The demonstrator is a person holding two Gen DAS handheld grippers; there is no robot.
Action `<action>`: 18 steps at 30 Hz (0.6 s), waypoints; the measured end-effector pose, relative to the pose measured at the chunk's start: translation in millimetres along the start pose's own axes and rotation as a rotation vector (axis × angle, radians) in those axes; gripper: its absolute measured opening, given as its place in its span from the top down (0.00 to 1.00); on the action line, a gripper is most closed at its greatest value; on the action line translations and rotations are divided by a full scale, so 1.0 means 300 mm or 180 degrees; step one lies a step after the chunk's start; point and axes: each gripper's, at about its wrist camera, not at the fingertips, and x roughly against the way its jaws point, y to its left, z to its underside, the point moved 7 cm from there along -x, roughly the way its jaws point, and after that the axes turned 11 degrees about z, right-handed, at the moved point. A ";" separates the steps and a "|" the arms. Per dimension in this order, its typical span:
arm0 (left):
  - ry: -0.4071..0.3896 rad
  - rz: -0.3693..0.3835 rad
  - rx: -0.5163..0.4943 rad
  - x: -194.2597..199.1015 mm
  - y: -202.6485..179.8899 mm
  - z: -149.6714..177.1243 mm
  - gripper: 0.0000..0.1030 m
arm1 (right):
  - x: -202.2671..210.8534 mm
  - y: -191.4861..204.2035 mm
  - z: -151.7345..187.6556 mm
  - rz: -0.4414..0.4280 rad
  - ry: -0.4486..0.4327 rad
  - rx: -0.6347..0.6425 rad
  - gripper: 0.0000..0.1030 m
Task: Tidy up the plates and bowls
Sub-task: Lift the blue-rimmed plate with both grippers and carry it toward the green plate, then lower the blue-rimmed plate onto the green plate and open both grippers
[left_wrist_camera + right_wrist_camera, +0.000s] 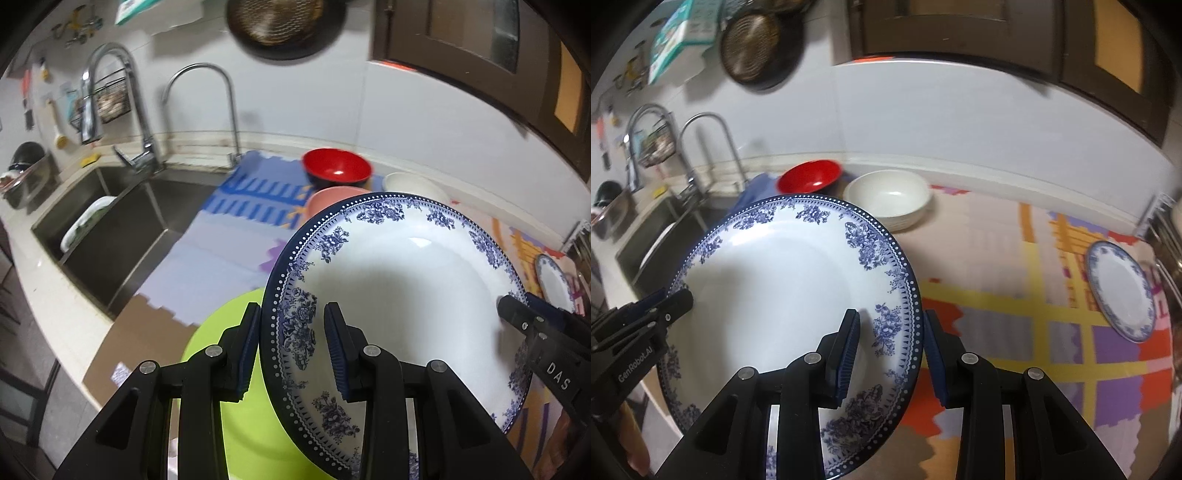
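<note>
You are carrying the blue-patterned plate (399, 295) between both tongs, and the two-sided hold makes sense: it is wide and shallow, so a pinch on each opposite edge keeps it from tipping or sliding out. Your left gripper (291, 343) sits at the lower centre of its own view, jaws narrowed onto the plate's left rim, one pad under the rim and the other on the flowered border. Your right gripper (890, 350) does the same at the lower centre of its view, clamped across the plate's right rim. The plate rides tilted above the counter, filling the right half of the left view and the left half of the right view, so it spans the gap between the tongs with each tip showing at the plate's far edge in the other camera. A green plate (229, 387) lies beneath it at the lower middle of the left view. A matching plate (1123, 291) rests on the patterned mat (1015, 325) at the right edge of the right view, likely the place to stack this one. The red bowl (809, 175) and white bowl (888, 197) sit at the back by the wall, well clear.
</note>
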 end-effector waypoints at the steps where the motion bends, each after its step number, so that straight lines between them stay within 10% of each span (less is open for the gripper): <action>1: 0.0015 -0.0020 0.0016 0.002 0.017 0.014 0.66 | -0.002 0.018 0.003 -0.0033 0.0007 0.0026 0.65; 18: 0.0296 -0.0396 0.0391 -0.020 0.253 0.176 0.66 | -0.091 0.303 0.108 -0.0362 0.0255 0.0636 0.65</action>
